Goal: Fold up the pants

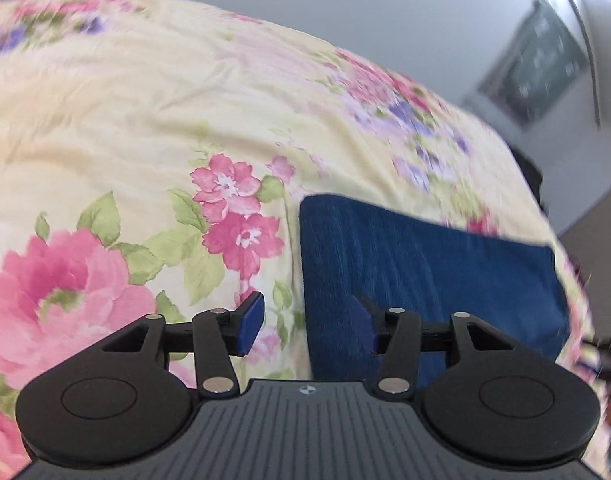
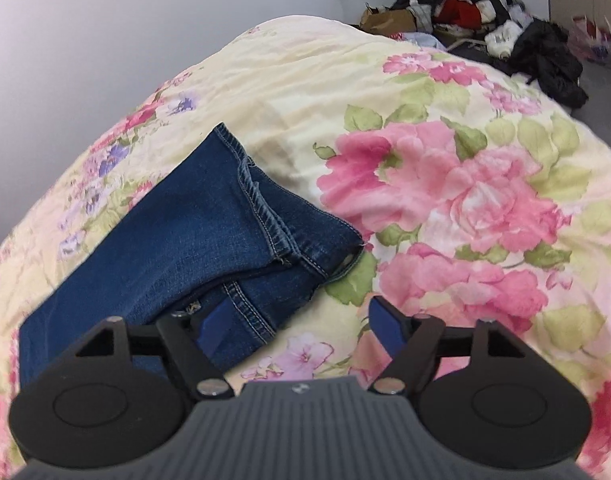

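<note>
In the left wrist view the left gripper (image 1: 307,322) is seen released, its blue pads (image 1: 250,322) held apart with nothing between them. To the left of and beyond its left finger only the flowered bedspread (image 1: 145,128) is found, cream with large pink blossoms and green leaves. Ahead of and behind its right finger the folded pants (image 1: 417,268) are laid flat on the bed as a dark blue denim block, one straight edge running just right of the gap between the fingers. Far beyond the gripper to the right a dark framed panel (image 1: 541,64) is seen on the pale wall, blurred.

In the right wrist view the right gripper (image 2: 301,326) is likewise seen released, its fingers spread wide and empty. The pants (image 2: 177,232) are spread ahead of and to the left of it, the hems and stitched seams turned toward the middle of the view; a fold of denim lies behind its left finger. Between the fingers and around the right finger bare bedspread (image 2: 445,184) is shown. Well beyond the gripper to the upper right, past the far edge of the bed, a pile of clothes and bags (image 2: 485,12) in black, red and white is heaped by the wall
</note>
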`<act>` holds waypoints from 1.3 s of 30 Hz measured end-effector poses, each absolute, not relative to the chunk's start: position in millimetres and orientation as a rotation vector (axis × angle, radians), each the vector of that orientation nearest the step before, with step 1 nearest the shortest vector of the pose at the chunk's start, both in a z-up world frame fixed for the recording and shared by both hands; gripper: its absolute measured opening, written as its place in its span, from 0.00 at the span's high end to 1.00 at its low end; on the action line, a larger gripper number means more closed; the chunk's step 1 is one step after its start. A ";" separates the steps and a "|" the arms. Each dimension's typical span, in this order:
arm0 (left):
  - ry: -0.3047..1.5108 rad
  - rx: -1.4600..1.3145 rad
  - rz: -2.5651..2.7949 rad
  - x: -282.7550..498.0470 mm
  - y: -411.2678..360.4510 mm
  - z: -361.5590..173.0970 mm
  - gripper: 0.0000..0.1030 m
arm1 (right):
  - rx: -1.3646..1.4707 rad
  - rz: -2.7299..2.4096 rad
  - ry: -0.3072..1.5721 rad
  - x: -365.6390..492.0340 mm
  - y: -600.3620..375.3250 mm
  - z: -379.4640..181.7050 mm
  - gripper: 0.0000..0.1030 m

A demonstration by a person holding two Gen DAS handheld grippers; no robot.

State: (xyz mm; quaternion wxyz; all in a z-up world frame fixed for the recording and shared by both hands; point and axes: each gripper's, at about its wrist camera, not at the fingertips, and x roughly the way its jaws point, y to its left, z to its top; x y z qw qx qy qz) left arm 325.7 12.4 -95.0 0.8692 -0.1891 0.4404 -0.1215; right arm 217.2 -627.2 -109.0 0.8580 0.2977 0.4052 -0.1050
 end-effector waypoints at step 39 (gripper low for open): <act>0.775 -0.417 -0.291 372.9 -44.9 -102.9 0.91 | 0.655 -0.119 0.636 273.7 -611.7 -86.8 0.83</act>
